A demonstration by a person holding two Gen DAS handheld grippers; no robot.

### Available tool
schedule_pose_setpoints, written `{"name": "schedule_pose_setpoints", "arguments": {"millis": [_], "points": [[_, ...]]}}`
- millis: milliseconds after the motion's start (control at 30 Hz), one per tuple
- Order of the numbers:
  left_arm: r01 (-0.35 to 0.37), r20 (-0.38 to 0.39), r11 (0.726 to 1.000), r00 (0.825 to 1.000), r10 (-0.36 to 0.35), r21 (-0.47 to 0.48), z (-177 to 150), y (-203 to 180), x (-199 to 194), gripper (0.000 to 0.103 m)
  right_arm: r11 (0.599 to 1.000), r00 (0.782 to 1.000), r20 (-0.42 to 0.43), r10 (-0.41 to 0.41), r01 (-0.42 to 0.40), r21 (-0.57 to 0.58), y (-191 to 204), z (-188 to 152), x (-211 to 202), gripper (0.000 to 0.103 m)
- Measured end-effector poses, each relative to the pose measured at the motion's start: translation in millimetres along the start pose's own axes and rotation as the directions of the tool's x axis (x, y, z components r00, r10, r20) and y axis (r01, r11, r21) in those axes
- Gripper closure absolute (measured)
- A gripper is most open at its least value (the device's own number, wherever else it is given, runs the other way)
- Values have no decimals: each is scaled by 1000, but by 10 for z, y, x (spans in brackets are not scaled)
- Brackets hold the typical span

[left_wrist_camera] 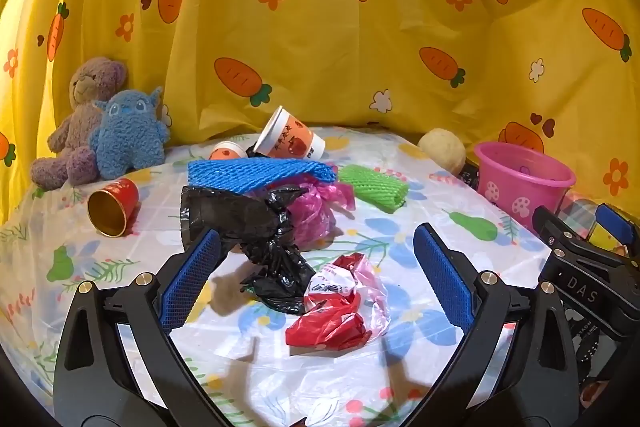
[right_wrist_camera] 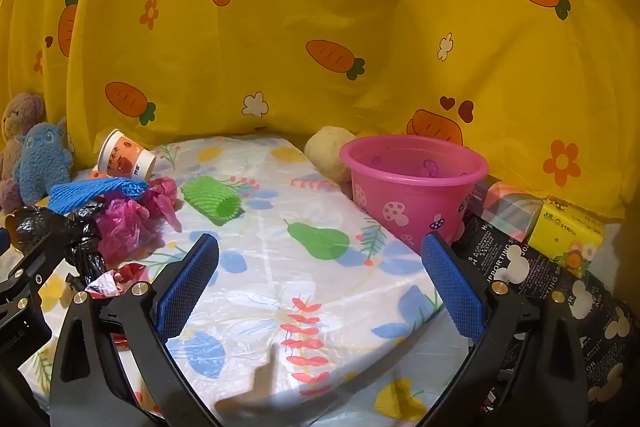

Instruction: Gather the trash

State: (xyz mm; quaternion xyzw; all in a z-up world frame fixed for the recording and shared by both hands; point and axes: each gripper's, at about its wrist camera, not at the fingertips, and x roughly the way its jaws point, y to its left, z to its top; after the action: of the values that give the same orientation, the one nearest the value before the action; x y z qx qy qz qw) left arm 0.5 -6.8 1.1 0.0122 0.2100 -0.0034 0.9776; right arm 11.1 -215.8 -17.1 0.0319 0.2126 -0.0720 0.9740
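My left gripper [left_wrist_camera: 316, 239] is open and empty above the table. A crumpled red and white wrapper [left_wrist_camera: 340, 307] lies between its fingers, with a black plastic bag [left_wrist_camera: 256, 227] just beyond. Behind lie a pink bag [left_wrist_camera: 316, 207], blue foam netting [left_wrist_camera: 256, 171], green foam netting [left_wrist_camera: 374, 185], orange paper cups [left_wrist_camera: 290, 139] and a red cup [left_wrist_camera: 114, 205]. The pink bucket [left_wrist_camera: 524, 179] stands at the right. My right gripper [right_wrist_camera: 320, 253] is open and empty over bare tablecloth, with the pink bucket [right_wrist_camera: 412, 183] ahead to the right and the green netting [right_wrist_camera: 212, 203] ahead to the left.
Two plush toys [left_wrist_camera: 100, 131] sit at the back left. A beige ball [left_wrist_camera: 442, 149] lies beside the bucket. Dark printed packaging [right_wrist_camera: 540, 275] and a yellow tissue pack [right_wrist_camera: 568, 231] lie at the right edge. A yellow carrot curtain [left_wrist_camera: 320, 7] closes the back.
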Motion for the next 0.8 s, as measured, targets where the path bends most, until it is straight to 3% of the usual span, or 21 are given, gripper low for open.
{"name": "schedule_pose_setpoints", "arguments": {"millis": [800], "points": [[4,-1,1000,1000,-4,3,-7,-72,18,7,1000,1000,4,-1,1,2,-26,1,-22,5]]}}
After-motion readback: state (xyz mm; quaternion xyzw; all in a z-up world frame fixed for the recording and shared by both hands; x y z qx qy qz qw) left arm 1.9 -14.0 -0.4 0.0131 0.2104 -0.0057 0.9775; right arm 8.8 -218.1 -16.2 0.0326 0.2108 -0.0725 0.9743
